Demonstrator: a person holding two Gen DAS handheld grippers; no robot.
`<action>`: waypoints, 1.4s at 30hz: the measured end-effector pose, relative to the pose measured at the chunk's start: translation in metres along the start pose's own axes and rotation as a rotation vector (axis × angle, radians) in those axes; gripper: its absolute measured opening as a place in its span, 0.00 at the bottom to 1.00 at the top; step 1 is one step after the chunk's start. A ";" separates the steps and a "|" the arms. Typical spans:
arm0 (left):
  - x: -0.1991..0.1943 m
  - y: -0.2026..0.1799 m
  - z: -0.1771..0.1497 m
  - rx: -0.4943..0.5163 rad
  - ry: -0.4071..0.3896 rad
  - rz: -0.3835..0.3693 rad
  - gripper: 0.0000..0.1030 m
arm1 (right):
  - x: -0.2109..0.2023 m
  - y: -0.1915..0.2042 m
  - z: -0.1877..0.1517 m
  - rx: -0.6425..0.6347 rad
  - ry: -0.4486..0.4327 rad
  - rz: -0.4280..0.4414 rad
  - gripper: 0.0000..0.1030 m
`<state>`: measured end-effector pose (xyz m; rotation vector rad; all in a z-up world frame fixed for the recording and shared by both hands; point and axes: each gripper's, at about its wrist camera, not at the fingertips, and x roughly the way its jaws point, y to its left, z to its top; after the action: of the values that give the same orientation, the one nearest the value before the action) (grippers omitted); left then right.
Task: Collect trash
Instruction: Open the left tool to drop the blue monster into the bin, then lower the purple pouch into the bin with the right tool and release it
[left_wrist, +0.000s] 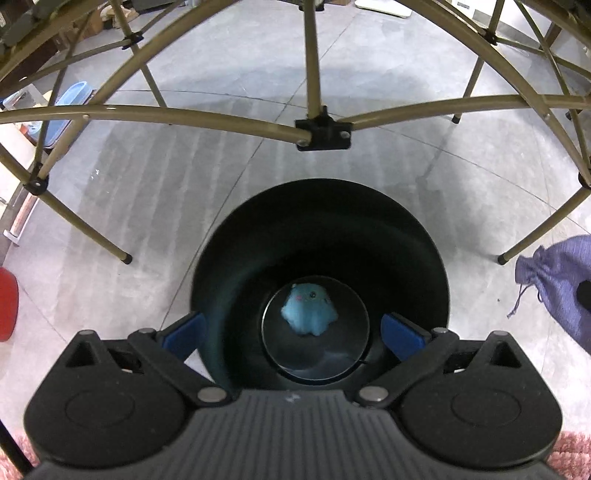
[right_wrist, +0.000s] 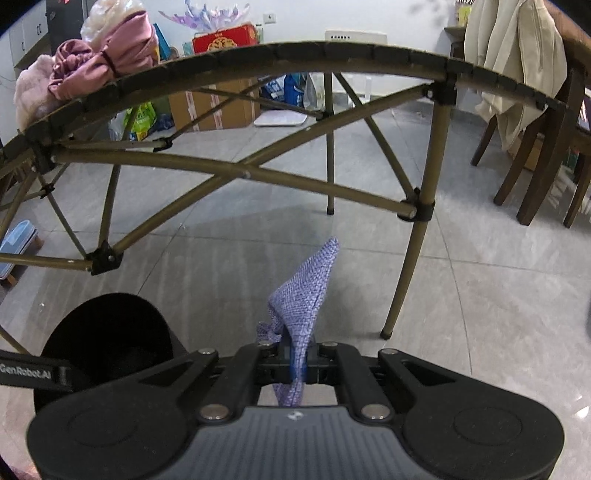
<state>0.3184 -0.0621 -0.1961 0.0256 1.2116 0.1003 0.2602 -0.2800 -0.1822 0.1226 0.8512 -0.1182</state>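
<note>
Between the right gripper's (right_wrist: 298, 363) closed jaws hangs a floppy pouch (right_wrist: 303, 295); bin (right_wrist: 107, 332) sits off left, so it could miss. Left gripper (left_wrist: 291, 334) gapes wide over the bin, empty.

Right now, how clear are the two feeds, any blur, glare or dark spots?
Left wrist: sharp, table frame bowed by fisheye, bin interior dark, blue plush at its bottom soft. Right wrist: purple pouch crisp, bin's mouth black, tile floor glary.

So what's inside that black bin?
A light blue plush toy lies on the bottom of the black bin. The left claw hides the near wall; nothing else shows.
</note>
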 end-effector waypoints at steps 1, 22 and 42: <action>-0.001 0.002 0.000 -0.001 -0.001 0.000 1.00 | 0.000 0.001 -0.001 -0.001 0.005 0.002 0.03; -0.027 0.055 -0.005 -0.053 -0.042 -0.005 1.00 | -0.030 0.053 0.002 -0.098 -0.011 0.111 0.03; -0.034 0.138 -0.024 -0.173 -0.055 0.064 1.00 | -0.016 0.140 -0.007 -0.207 0.057 0.216 0.03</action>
<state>0.2752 0.0712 -0.1623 -0.0839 1.1439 0.2585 0.2658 -0.1397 -0.1659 0.0234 0.8965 0.1759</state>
